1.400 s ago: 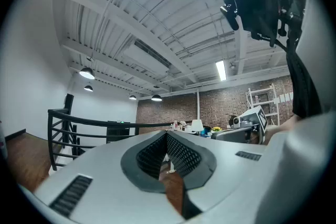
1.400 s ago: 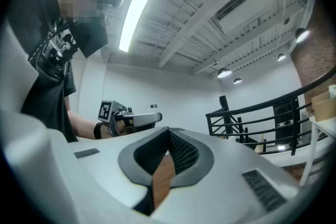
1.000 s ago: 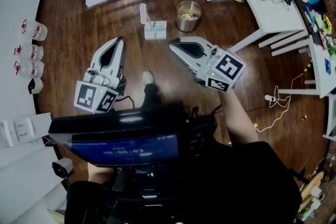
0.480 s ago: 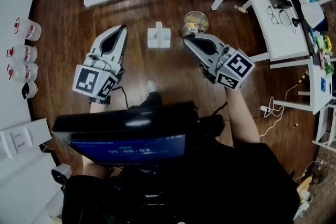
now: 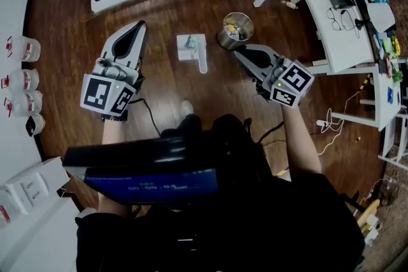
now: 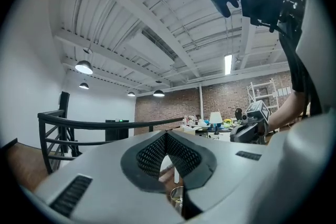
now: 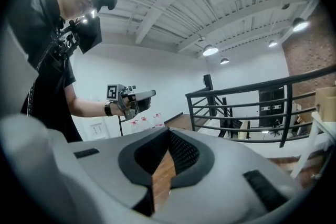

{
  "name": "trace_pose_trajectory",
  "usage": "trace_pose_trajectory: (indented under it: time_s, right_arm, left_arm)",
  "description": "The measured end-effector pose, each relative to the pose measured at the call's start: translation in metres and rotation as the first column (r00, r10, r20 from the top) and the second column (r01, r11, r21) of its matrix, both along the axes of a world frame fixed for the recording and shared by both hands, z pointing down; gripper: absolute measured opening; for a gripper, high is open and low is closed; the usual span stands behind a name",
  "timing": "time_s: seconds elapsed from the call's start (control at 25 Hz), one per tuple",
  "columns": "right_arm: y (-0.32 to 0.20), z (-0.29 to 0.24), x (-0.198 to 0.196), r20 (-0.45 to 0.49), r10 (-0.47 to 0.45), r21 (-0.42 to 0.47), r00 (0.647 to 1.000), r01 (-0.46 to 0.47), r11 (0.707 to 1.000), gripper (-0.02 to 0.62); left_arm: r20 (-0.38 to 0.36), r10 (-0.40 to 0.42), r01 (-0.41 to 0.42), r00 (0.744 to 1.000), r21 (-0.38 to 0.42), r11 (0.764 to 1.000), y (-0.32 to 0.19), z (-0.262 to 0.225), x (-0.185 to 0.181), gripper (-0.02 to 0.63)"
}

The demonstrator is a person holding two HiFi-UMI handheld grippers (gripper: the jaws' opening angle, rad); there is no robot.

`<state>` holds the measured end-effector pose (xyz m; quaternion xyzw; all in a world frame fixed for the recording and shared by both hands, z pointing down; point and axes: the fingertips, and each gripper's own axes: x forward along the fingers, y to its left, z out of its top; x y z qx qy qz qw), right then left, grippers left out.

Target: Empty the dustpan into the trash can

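- Bottles (image 5: 19, 48): far left, in a row by the wall.
- Left gripper (image 5: 138, 26): jaws closed together, nothing between them; held over the wooden floor (image 5: 76, 22), left of the dustpan.
- Dustpan (image 5: 189, 50): white, on the floor between both grippers.
- Trash can (image 5: 234, 30): metal, right of the dustpan, apart from it.
- Right gripper (image 5: 238, 53): jaws closed, empty; tips near the can.

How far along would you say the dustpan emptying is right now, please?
Nothing looks done yet: the dustpan lies on the floor beside the trash can, untouched. In hand: nothing; the left gripper and right gripper are both shut and empty. Left: grasp it, lift and tip it into the can.
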<state>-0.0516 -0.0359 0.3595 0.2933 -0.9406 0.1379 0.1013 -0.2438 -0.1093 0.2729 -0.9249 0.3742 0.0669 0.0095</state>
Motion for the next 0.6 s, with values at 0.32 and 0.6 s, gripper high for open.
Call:
trace_pose_trajectory:
  time_s: [0.32, 0.6]
  right_arm:
    - [-0.023, 0.047, 0.013, 0.010, -0.065, -0.077, 0.998, 0.066, 0.995, 0.006]
    - [-0.033, 0.093, 0.014, -0.050, -0.230, -0.132, 0.972, 0.222, 0.966, 0.038]
  left_arm:
    - [0.001, -0.009, 0.009, 1.000, -0.034, 0.999, -0.027, 0.010, 0.017, 0.000]
    - [-0.002, -0.083, 0.083, 0.997, -0.034, 0.996, -0.037, 0.007, 0.044, 0.000]
